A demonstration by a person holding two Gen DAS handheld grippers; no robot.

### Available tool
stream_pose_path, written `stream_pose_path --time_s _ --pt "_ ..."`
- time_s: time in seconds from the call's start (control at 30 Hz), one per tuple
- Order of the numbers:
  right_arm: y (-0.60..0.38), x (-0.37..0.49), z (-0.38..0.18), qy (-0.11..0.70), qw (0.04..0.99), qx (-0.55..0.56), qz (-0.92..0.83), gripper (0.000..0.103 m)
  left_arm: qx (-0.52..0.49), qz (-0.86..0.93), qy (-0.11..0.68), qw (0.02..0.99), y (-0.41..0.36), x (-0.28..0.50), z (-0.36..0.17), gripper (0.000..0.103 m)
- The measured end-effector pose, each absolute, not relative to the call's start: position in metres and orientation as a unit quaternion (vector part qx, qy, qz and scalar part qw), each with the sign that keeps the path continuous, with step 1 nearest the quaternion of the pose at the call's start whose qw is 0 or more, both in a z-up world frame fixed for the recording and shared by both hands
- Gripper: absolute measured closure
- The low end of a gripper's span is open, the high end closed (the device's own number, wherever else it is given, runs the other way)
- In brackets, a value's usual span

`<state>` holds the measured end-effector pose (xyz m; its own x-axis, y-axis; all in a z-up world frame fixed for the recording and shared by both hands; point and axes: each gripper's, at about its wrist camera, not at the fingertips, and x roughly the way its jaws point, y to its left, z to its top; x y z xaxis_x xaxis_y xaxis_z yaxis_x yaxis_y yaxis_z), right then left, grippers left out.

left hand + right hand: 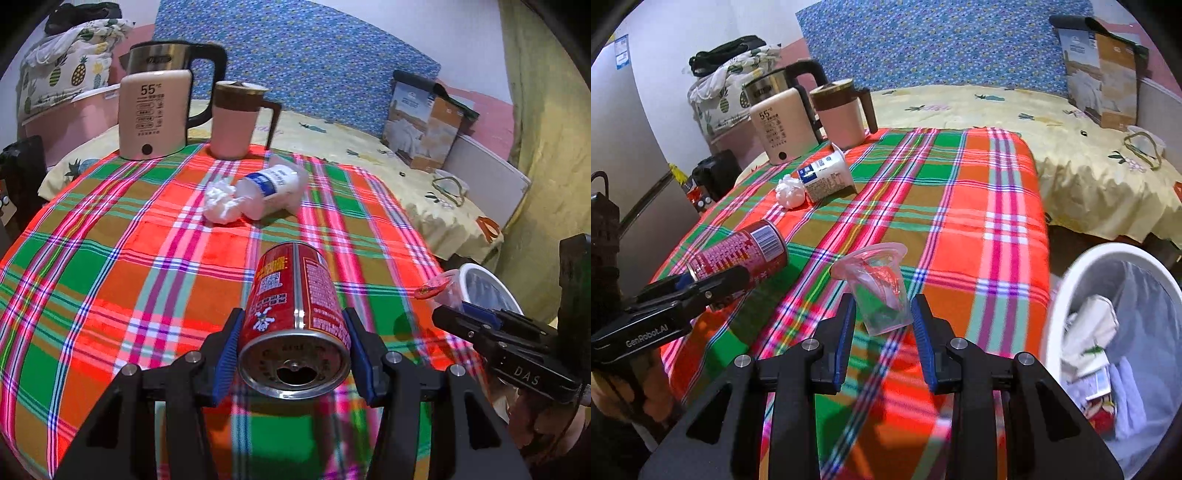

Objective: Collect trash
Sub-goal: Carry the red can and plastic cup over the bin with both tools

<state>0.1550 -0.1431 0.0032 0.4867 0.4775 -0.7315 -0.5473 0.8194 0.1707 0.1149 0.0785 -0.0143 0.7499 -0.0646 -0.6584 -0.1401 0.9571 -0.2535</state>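
My left gripper [293, 325] is shut on a red drink can [295, 314], held lengthwise above the plaid tablecloth [110, 277]; the can also shows in the right wrist view [742, 251]. My right gripper [882, 308] is shut on a clear plastic cup [881, 291] with a red torn lid, seen too in the left wrist view [439, 288]. A crumpled white tissue [221, 201] and a tipped white yogurt cup [275, 188] lie together at the far side of the table. A white trash bin [1071, 280] with a liner and trash stands right of the table.
A kettle [155, 110] and a pink mug [236, 118] stand at the table's far left edge. Behind lies a bed with a yellow sheet [997, 110] and a cardboard box [1100, 74]. A fridge [617, 147] stands at the left.
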Motion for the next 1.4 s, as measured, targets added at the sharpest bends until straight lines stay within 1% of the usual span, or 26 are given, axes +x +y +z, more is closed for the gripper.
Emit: stream_pose_path --time_s 0.27,0.57,1.03,1.4 --pt "-0.168 0.138 0.014 0.394 0.875 -0.023 0.281 0.069 -0.131 -0.011 0.34 0.931 0.05 0.104 0.0 0.049" --pt "-0.205 0.13 0.013 0.392 0.887 -0.002 0.245 0.069 -0.114 -0.051 0.342 0.931 0.012 0.103 0.007 0.049" --pt "-0.275 0.128 0.013 0.389 0.906 0.029 0.164 0.069 -0.071 -0.138 0.342 0.927 -0.067 0.127 0.018 0.049" --pt "-0.312 0.136 0.002 0.403 0.906 0.05 0.118 0.069 -0.044 -0.186 0.357 0.915 -0.117 0.156 0.013 0.049"
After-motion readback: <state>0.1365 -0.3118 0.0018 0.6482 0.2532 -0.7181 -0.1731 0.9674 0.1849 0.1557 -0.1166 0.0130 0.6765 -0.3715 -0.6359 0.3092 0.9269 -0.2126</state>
